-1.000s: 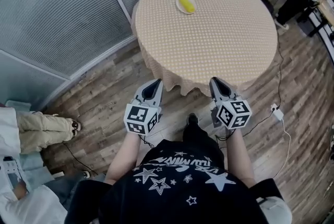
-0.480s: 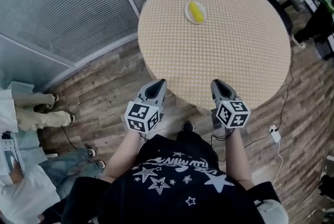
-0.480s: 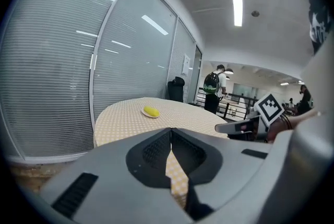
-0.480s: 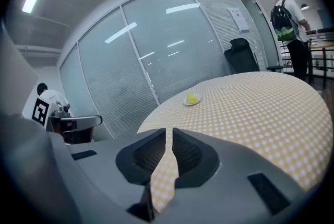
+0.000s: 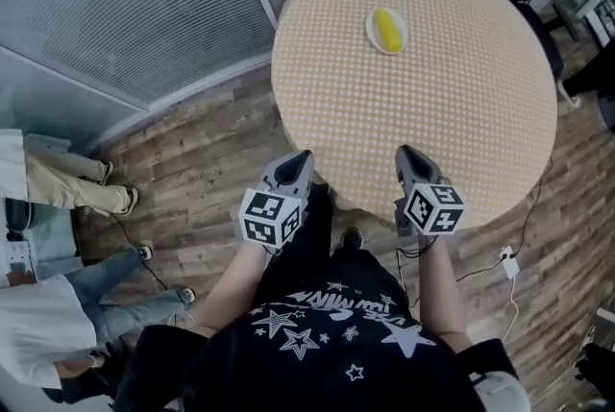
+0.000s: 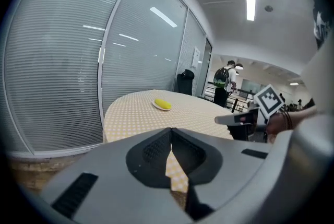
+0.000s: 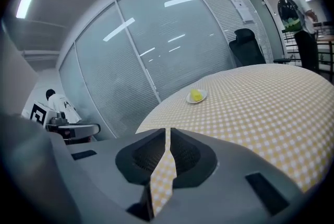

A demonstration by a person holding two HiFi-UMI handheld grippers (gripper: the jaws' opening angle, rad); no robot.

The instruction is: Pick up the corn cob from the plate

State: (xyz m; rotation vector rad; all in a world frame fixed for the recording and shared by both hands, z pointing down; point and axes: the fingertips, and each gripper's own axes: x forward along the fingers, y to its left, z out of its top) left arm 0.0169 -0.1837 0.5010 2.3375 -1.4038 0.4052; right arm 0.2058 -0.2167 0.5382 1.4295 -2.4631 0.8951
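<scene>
A yellow corn cob (image 5: pixel 387 28) lies on a small white plate (image 5: pixel 372 33) toward the far side of a round table (image 5: pixel 423 103) with a yellow checked cloth. The cob (image 6: pixel 163 105) also shows in the left gripper view, and the cob (image 7: pixel 195 95) on its plate (image 7: pixel 202 98) in the right gripper view, far ahead of both. My left gripper (image 5: pixel 298 159) hovers at the table's near edge, jaws together, nothing between them. My right gripper (image 5: pixel 407 156) is over the near part of the cloth, shut and empty.
Glass partitions with blinds (image 5: pixel 125 7) stand left of the table. People stand at the lower left (image 5: pixel 58 199). A cable and power adapter (image 5: pixel 506 263) lie on the wooden floor at the right. A person with a backpack (image 7: pixel 295 9) stands beyond the table.
Both grippers and the person holding them have come closer to the table; it and the plate now sit lower and further right in the head view. The jaws stayed together.
</scene>
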